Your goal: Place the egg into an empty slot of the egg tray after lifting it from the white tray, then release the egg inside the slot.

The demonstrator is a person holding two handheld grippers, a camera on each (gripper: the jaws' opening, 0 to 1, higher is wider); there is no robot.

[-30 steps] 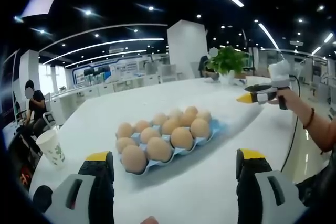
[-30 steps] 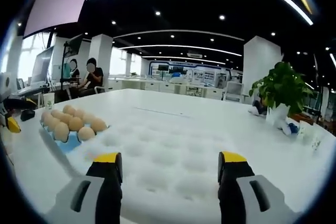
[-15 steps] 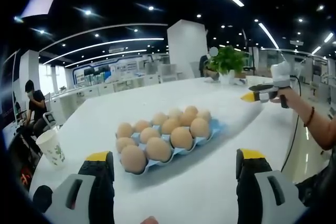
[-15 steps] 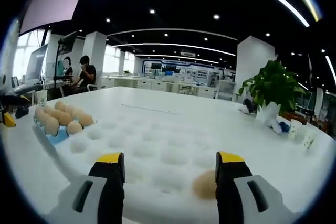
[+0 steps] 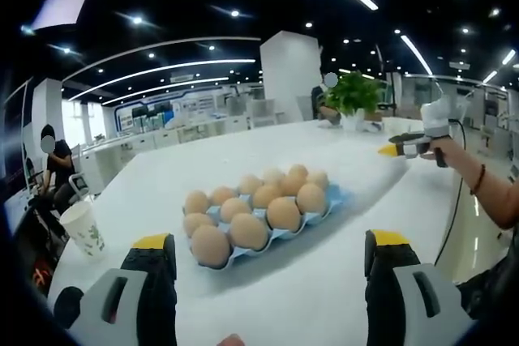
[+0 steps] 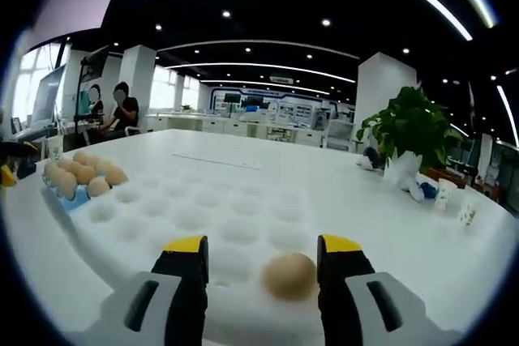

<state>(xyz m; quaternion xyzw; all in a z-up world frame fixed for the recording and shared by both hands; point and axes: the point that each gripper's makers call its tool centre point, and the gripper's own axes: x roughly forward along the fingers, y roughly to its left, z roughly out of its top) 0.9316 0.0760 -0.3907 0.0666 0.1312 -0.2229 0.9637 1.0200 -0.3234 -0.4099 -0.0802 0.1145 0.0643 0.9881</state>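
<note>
Right gripper (image 6: 262, 247) gapes around egg (image 6: 289, 275), perhaps untouched; left gripper (image 5: 270, 250) wide.

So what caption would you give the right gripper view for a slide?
Open right claw straddling a single brown egg on the white tray.

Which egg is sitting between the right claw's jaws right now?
The lone egg on the white tray, between the right claw jaws. The other eggs sit together in the blue egg tray, off to the left.
</note>
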